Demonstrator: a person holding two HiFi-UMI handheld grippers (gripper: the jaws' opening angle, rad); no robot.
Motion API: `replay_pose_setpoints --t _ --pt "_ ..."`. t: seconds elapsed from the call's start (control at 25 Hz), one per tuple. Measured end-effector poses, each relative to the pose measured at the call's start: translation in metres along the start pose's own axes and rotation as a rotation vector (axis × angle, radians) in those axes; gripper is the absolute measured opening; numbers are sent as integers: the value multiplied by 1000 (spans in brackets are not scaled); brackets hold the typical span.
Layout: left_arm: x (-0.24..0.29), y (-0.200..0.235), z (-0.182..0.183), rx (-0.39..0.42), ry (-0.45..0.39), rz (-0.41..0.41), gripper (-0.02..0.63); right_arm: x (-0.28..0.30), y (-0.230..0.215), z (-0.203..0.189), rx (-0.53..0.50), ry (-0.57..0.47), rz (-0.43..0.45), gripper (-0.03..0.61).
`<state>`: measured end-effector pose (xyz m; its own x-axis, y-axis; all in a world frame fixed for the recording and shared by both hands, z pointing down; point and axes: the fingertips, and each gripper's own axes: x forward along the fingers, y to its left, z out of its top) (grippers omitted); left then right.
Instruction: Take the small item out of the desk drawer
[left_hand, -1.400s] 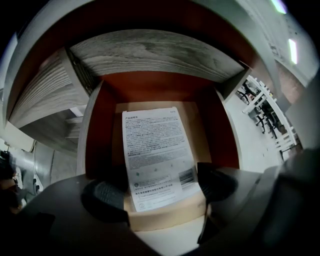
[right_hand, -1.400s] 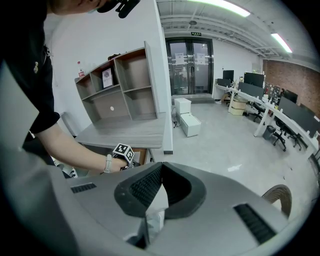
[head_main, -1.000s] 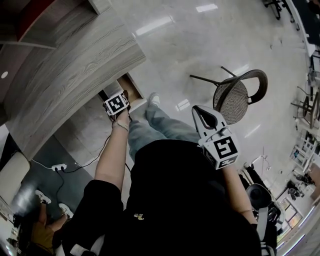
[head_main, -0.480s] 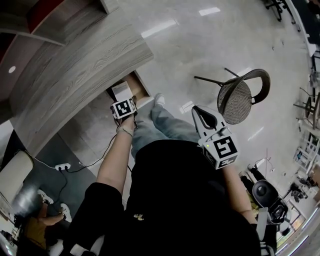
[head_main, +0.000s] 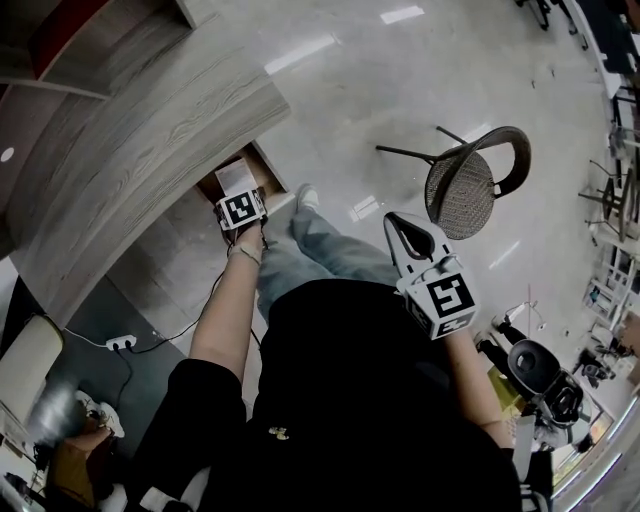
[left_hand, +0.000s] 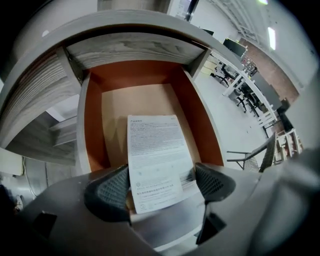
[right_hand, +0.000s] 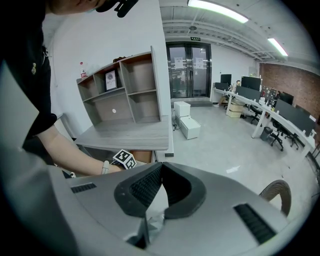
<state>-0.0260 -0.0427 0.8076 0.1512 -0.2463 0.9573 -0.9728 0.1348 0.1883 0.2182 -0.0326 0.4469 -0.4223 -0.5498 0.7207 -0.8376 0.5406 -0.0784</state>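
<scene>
The desk drawer (left_hand: 93, 125) stands pulled out, its inside orange-brown. A small white printed leaflet pack (left_hand: 156, 160) sits between the jaws of my left gripper (left_hand: 160, 187), which is shut on it at the drawer's front edge. In the head view the left gripper (head_main: 238, 195) is at the open drawer (head_main: 268, 165) under the grey wood desk (head_main: 150, 130), with the white pack (head_main: 235, 176) just ahead of it. My right gripper (head_main: 415, 235) is held up near my chest, away from the desk. In its own view the right gripper (right_hand: 160, 169) is shut with nothing in it.
A brown mesh chair (head_main: 470, 190) stands on the glossy floor to the right. A power strip (head_main: 118, 343) and cable lie on the floor left of my legs. A shelf unit (right_hand: 125, 90) rises behind the desk top (right_hand: 125, 135).
The white pack has come into sight between the left gripper and the drawer; a second ago the drawer looked dark there. The left gripper shifted only slightly. The right gripper has not moved.
</scene>
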Motion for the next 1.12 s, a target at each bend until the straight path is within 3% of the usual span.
replay_pose_setpoints --t 0.2,0.48,0.64,0.76,0.88,1.12 --pt "16 -5 1 -29 22 -11 425 1 -8 -6 6 17 -9 -5" --pt "22 -4 21 -37 -42 3 426 6 -16 -11 11 33 -14 -5" --pt "32 -2 16 -64 -21 23 430 8 -20 -10 11 41 -12 -5" --pt "39 -1 8 -47 5 39 430 10 -21 -11 9 44 -14 -5" --pt "39 4 11 -46 -28 72 428 9 -22 -10 8 44 -17 -5" --pt "36 6 10 -44 -20 80 422 10 -20 -8 11 43 -16 -5"
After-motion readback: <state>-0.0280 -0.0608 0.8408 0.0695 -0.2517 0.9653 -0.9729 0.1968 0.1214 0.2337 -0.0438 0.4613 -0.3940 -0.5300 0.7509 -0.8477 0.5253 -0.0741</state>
